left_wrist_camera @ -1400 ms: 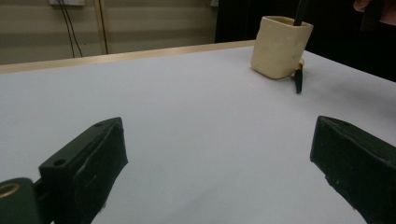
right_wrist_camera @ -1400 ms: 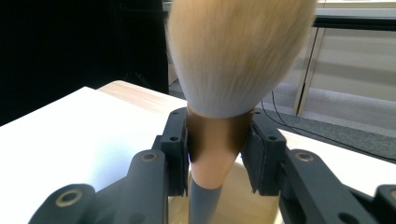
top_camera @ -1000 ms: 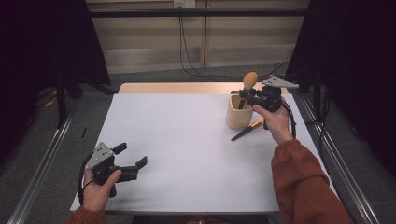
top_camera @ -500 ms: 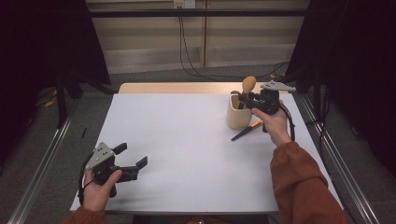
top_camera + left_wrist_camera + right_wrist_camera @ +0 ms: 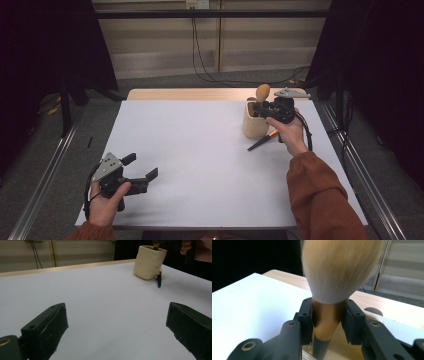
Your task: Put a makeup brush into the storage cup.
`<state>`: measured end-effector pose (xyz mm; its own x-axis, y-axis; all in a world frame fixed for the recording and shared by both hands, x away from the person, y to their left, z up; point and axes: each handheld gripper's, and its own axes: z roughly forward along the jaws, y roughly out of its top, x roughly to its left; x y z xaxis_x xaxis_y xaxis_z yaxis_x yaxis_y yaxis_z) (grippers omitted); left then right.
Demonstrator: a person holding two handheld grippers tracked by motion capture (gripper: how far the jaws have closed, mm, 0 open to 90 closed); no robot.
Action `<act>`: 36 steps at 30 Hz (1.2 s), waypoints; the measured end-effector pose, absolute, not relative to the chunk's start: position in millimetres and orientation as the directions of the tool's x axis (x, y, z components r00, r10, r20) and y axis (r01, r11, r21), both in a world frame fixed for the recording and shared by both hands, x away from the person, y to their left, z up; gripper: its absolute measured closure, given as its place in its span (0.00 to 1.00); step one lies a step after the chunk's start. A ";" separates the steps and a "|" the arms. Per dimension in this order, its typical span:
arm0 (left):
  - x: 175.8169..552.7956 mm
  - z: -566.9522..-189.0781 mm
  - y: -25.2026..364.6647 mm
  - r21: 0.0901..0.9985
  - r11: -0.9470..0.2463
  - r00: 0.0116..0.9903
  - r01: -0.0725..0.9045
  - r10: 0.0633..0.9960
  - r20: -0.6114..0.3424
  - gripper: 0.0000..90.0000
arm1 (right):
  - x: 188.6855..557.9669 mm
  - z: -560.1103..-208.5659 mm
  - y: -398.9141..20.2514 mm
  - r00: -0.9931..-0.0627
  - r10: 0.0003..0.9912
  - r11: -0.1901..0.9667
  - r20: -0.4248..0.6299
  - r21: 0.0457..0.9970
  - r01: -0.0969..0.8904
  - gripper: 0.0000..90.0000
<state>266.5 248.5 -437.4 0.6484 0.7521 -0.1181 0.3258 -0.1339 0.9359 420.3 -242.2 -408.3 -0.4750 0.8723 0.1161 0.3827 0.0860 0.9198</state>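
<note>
I am holding a big fluffy brush (image 5: 339, 267) with my right gripper (image 5: 329, 317). My two black jaws are squeezing the shiny brown neck of the brush, just under its soft tan hair. One pad is pressing on each side. The hair is pointing up and the dark handle is pointing down, toward the cream cup (image 5: 254, 120).

From the high view, my right gripper (image 5: 267, 106) is sitting right over the cup, near the far right part of the white table (image 5: 200, 165). The brush (image 5: 262, 93) is sticking up out of the top of the cup. I cannot tell if the handle is touching the bottom of the cup.

Another tool, a thin pencil-like stick (image 5: 262, 141), is lying flat on the table just beside the cup, on my side of it. It is dark, with an orange bit near my right hand (image 5: 290, 132).

My left gripper (image 5: 137, 170) is resting low at the near left corner of the table, well apart from the cup. Its jaws are standing wide open and are holding nothing. From the left gripper view I am looking across the white table to the cup (image 5: 149, 262) far off.
</note>
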 end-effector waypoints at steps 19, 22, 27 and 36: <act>266.6 -437.8 247.4 0.936 -0.134 0.649 0.327 0.751 -0.119 0.04 | 417.9 -417.4 -257.4 -0.404 0.902 0.035 0.154 0.905 0.423 0.12; 266.7 -438.1 247.4 0.935 -0.133 0.647 0.330 0.753 -0.121 0.04 | 415.4 -418.2 -261.9 -0.397 0.905 0.029 0.151 0.910 0.413 0.10; 266.6 -438.1 247.1 0.935 -0.134 0.649 0.329 0.751 -0.121 0.04 | 412.0 -417.7 -264.0 -0.396 0.906 0.031 0.146 0.912 0.408 0.06; 266.8 -437.7 248.5 0.936 -0.135 0.649 0.326 0.751 -0.118 0.04 | 398.8 -415.6 -264.6 -0.410 0.901 0.031 0.142 0.922 0.386 0.03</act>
<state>266.8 248.5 -437.7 0.6495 0.7512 -0.1178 0.3262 -0.1353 0.9356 398.8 -264.6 -415.6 -0.4104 0.9008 0.1421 0.3861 0.0305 0.9219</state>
